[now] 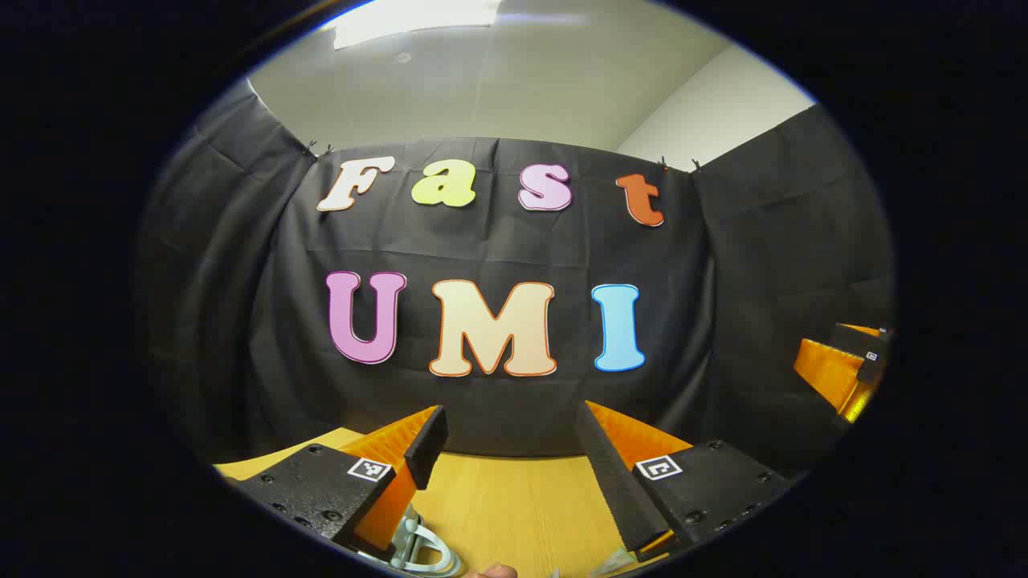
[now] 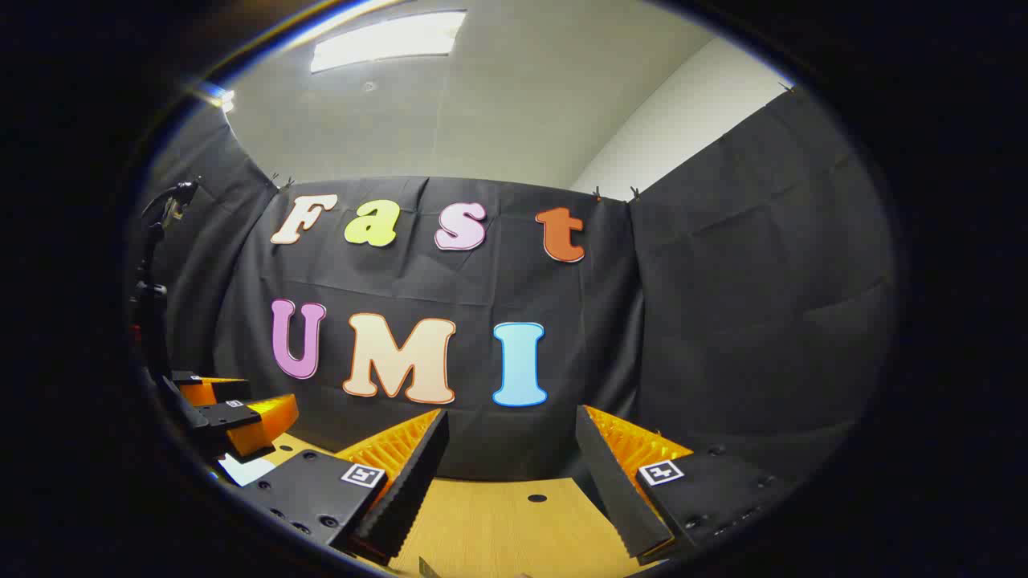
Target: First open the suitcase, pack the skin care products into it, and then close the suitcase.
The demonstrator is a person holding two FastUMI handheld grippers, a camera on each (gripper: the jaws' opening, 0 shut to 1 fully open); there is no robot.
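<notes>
- Facing the black cloth wall (image 1: pixel 498 241) of the booth, both grippers are being held level above a light wooden table (image 1: pixel 514 506), with the white ceiling and a lit ceiling panel (image 2: pixel 385 38) being seen above the cloth.
- In the left gripper view, the left gripper (image 1: pixel 510 449) is being held with its fingers spread wide, and nothing is being gripped between them; only bare table is lying in the gap.
- In the right gripper view, the right gripper (image 2: pixel 510 457) is likewise being held with its fingers wide apart and nothing between them; a small dark hole (image 2: pixel 536 498) in the table is being seen just ahead of the gap.
- The right gripper is also being seen at the far right edge of the left gripper view, and the left gripper at the lower left of the right gripper view, so the two are being held side by side and well apart.
- A pale metal part with rounded loops (image 1: pixel 418 546) is being seen at the bottom edge of the left gripper view, just beside the left finger; what it belongs to cannot be told.
- A small white piece (image 2: pixel 239 469) is lying on the table under the left gripper in the right gripper view; it is too small to identify.
- Where the suitcase and the skin care products are lying cannot be told from either view.
</notes>
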